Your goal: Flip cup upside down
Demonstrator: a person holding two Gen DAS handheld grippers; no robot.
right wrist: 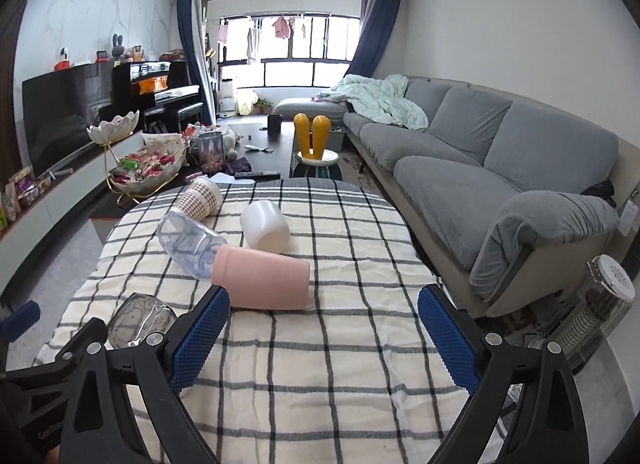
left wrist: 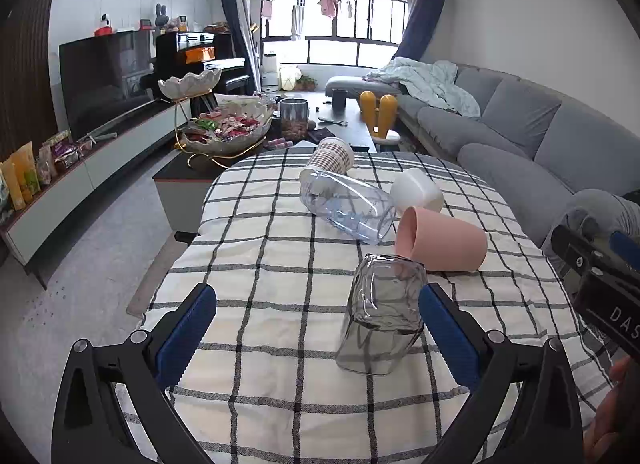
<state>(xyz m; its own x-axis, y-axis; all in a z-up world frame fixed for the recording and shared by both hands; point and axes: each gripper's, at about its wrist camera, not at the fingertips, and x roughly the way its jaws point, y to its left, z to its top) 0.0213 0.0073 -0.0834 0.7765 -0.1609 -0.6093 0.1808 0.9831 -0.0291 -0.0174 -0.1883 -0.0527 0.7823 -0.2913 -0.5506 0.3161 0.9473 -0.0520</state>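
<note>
Several cups lie on their sides on the checked tablecloth (left wrist: 260, 264). A smoky grey glass cup (left wrist: 380, 312) lies nearest, just inside my left gripper's right finger; it also shows in the right wrist view (right wrist: 140, 320). My left gripper (left wrist: 316, 328) is open and holds nothing. Behind lie a pink cup (left wrist: 440, 240), a clear blue-tinted cup (left wrist: 344, 207), a white cup (left wrist: 418, 189) and a brown plaid cup (left wrist: 332, 153). My right gripper (right wrist: 324, 332) is open and empty, just in front of the pink cup (right wrist: 264, 280). The right gripper's body shows at the left view's right edge (left wrist: 600, 284).
A grey sofa (right wrist: 480, 167) runs along the right. A dark coffee table (right wrist: 264, 143) with a candy bowl (right wrist: 148, 171), jar and clutter stands beyond the table. A TV cabinet and piano line the left wall. A white heater (right wrist: 600, 312) stands on the floor at right.
</note>
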